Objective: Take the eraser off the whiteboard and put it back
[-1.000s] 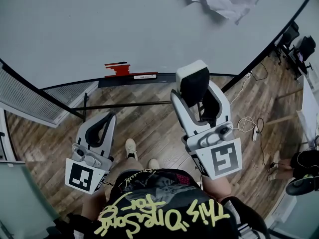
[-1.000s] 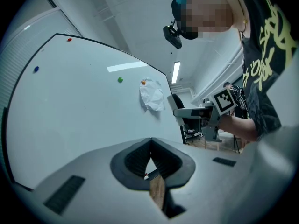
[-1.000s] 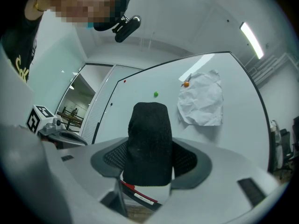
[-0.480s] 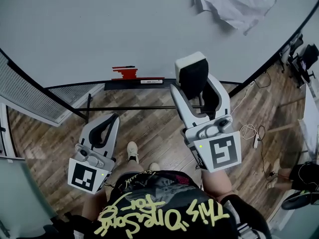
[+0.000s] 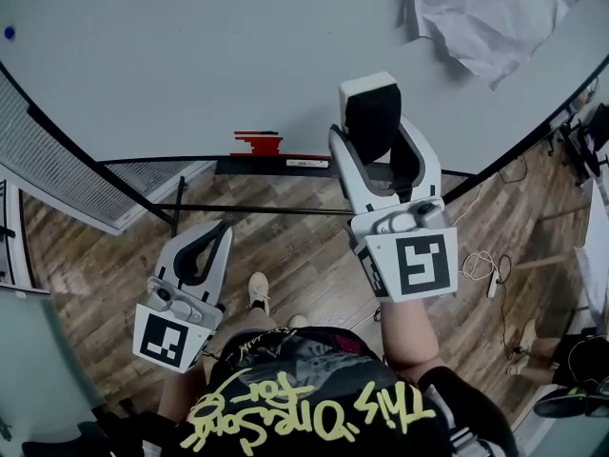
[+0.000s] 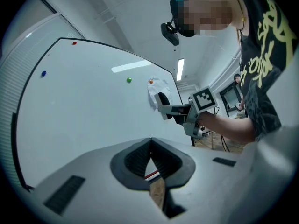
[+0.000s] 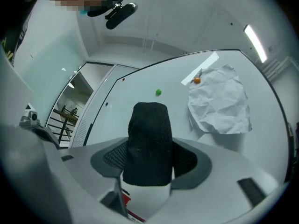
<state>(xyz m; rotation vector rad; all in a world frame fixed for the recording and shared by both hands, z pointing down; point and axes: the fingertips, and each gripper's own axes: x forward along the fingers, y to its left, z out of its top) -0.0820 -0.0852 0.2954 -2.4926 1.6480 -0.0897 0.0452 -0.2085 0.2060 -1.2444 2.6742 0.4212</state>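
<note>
Right now, in the head view, your right tongs (image 5: 373, 136) are clamped on the eraser (image 5: 370, 112), with its white body and black felt. You hold it raised in front of the whiteboard (image 5: 190, 55), above its tray (image 5: 238, 168). Whether the felt touches the board cannot be told. Red markers (image 5: 257, 144) lie on that tray, to the left of the eraser. Your left tongs (image 5: 221, 231) hang lower, over the wooden floor (image 5: 285, 246), apart from the board. A crumpled paper (image 5: 495, 12) sits on the board at upper right.

In the left gripper view, the jaws are pressed together at their tips with nothing between them. Only a sliver of floor and a red marker shows through the gap behind them. The right tongs and the eraser show beyond, near the paper.

In the right gripper view, both jaws squeeze the eraser's sides, with the black felt facing the camera. A green magnet (image 7: 159, 92) and an orange magnet (image 7: 197, 80) sit on the board, the orange one at the paper's top edge.
</note>
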